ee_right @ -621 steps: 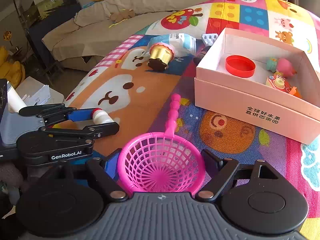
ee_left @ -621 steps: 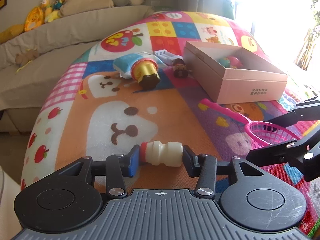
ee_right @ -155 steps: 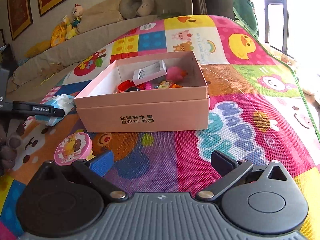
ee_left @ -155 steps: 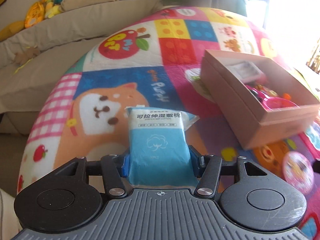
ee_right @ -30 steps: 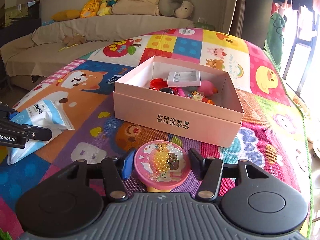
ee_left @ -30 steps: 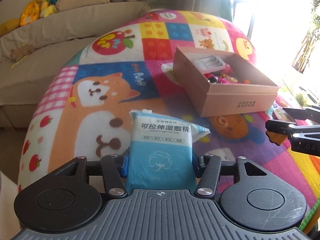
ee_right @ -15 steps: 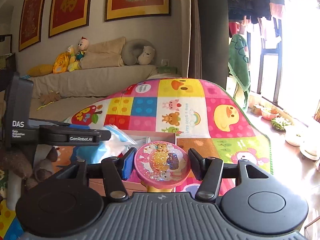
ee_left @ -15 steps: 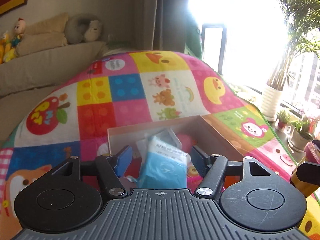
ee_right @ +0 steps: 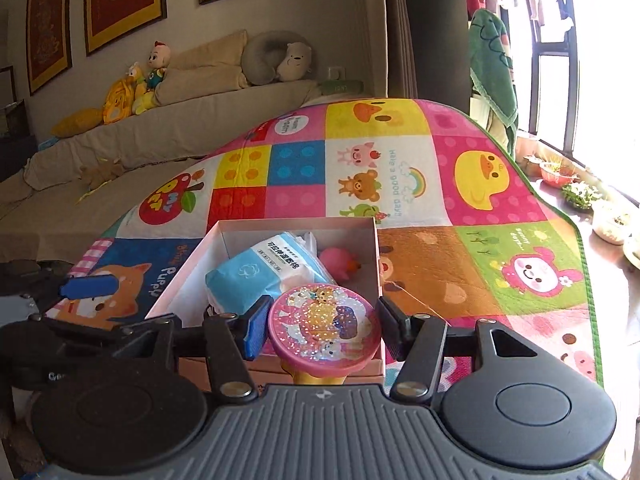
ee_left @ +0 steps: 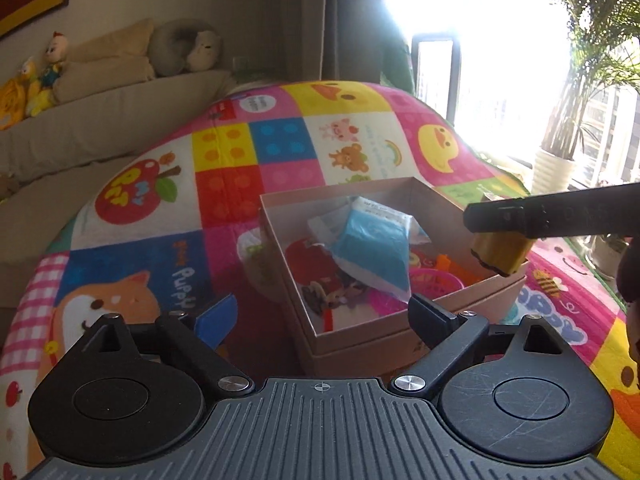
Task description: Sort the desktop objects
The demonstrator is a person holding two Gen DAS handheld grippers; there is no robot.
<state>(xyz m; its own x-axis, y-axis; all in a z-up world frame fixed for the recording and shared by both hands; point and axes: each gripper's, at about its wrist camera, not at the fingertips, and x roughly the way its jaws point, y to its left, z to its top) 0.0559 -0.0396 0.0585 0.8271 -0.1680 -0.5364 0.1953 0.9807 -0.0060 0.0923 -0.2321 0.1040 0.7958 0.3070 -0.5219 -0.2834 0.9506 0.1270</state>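
A pink cardboard box (ee_left: 360, 344) (ee_right: 188, 272) sits on the colourful play mat. The blue-and-white wipes pack (ee_left: 372, 248) (ee_right: 256, 272) lies inside it on top of several toys. My left gripper (ee_left: 320, 314) hovers at the box's near corner, its jaws opening wide, nothing between them. My right gripper (ee_right: 320, 326) is shut on a toy with a pink glitter lid (ee_right: 324, 322) and a gold base (ee_left: 500, 254), held over the box's near edge. A pink duck (ee_right: 340, 262) and a pink net (ee_left: 432, 282) also lie in the box.
The play mat (ee_right: 400, 184) covers the surface and drops off at its far and right edges. A beige sofa (ee_right: 160, 132) with plush toys lies behind. Potted plants (ee_left: 556, 168) stand by the bright window on the right.
The left gripper let go of the wipes pack, which now lies in the box, and its jaws spread wide. The right gripper carried the glitter-lid toy up over the box.
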